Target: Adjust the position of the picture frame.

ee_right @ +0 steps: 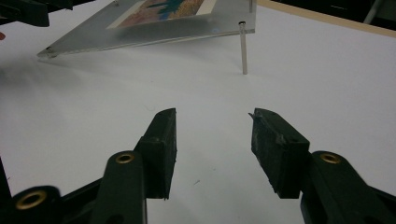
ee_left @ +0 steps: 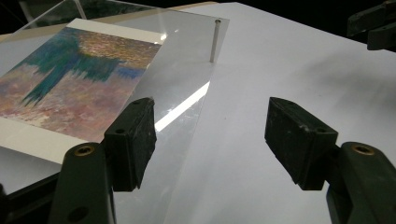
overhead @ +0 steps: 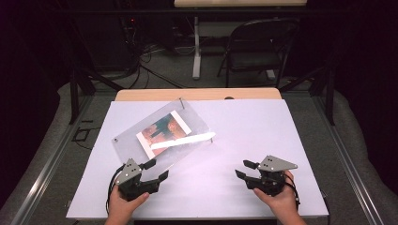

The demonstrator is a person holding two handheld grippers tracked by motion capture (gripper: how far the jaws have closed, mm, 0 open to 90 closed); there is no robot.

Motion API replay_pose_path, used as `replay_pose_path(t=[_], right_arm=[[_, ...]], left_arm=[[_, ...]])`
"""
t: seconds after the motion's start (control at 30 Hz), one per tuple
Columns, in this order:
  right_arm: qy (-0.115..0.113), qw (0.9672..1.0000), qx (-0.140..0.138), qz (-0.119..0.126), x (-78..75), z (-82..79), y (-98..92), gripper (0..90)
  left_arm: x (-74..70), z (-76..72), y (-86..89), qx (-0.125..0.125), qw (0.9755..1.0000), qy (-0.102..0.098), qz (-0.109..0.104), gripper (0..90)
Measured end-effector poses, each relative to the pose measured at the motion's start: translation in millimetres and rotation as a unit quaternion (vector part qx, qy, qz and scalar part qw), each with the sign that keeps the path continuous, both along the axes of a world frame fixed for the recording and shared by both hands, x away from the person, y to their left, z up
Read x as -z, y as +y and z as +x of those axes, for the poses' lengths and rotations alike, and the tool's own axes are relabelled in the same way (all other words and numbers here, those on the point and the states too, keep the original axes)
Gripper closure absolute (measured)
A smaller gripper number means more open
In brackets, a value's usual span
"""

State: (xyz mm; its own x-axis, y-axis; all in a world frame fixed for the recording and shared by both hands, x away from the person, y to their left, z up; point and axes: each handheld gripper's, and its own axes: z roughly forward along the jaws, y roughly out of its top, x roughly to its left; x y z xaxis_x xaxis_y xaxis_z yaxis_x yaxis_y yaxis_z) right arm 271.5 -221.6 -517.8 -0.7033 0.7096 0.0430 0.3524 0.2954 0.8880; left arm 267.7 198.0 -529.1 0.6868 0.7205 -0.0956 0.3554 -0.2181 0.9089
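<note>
A clear acrylic frame (overhead: 197, 122) holding a colourful print (overhead: 163, 130) sits tilted on the white table top, propped on thin metal posts (ee_right: 243, 49). My left gripper (overhead: 156, 170) is held just in front of the frame's near corner, jaws open with nothing between them. In the left gripper view the print (ee_left: 74, 88) and the clear plate (ee_left: 187, 70) lie ahead to the left. My right gripper (overhead: 246, 169) hovers over bare table to the right, open and empty, pointing left towards the frame (ee_right: 154, 32).
The white sheet (overhead: 263, 136) covers a wooden table whose far edge (overhead: 197, 94) shows behind. A dark folding chair (overhead: 258, 44) and a table leg (overhead: 196, 47) stand on the floor beyond. A person's hands hold both grippers at the near edge.
</note>
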Motion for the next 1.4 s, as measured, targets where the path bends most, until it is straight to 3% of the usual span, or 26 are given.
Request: replay_pose_path(t=[0.3, 0.33, 0.4, 0.5, 0.57, 0.77, 0.97, 1.4], right_arm=[[-0.003, 0.9999, -0.008, -0.014, -6.9, 29.7, 11.7, 56.8], [0.0, 0.9998, -0.011, -0.015, -5.3, 40.0, 16.9, 59.7], [0.001, 0.9997, -0.015, -0.018, -4.4, 43.6, 18.9, 60.6], [0.009, 0.9993, -0.021, -0.03, 2.3, 63.7, 30.9, 62.9], [0.011, 0.9993, -0.022, -0.029, 3.6, 67.1, 32.9, 63.1], [0.015, 0.999, -0.02, -0.037, 15.6, 97.4, 49.5, 65.5], [0.021, 0.9989, -0.017, -0.038, 25.2, 117.0, 60.9, 66.8], [0.03, 0.9987, -0.005, -0.041, 43.3, 143.9, 78.2, 67.5]], left_arm=[[1.6, 3.5, 3.9, -0.004, 0.9996, 0.026, -0.008, 39.9], [1.6, 3.6, 3.9, -0.004, 0.9995, 0.029, -0.008, 41.8], [1.7, 3.6, 3.8, -0.004, 0.9996, 0.029, -0.005, 44.0], [1.8, 3.6, 3.2, -0.005, 0.9996, 0.029, 0.002, 48.9], [1.7, 3.6, 3.2, -0.006, 0.9995, 0.03, 0.006, 49.8], [3.0, 5.8, 2.5, -0.005, 0.9993, 0.033, 0.015, 57.0], [3.0, 6.0, -0.7, -0.006, 0.9993, 0.027, 0.024, 61.2], [4.8, 7.2, -2.1, -0.008, 0.9988, 0.038, 0.031, 63.3]])
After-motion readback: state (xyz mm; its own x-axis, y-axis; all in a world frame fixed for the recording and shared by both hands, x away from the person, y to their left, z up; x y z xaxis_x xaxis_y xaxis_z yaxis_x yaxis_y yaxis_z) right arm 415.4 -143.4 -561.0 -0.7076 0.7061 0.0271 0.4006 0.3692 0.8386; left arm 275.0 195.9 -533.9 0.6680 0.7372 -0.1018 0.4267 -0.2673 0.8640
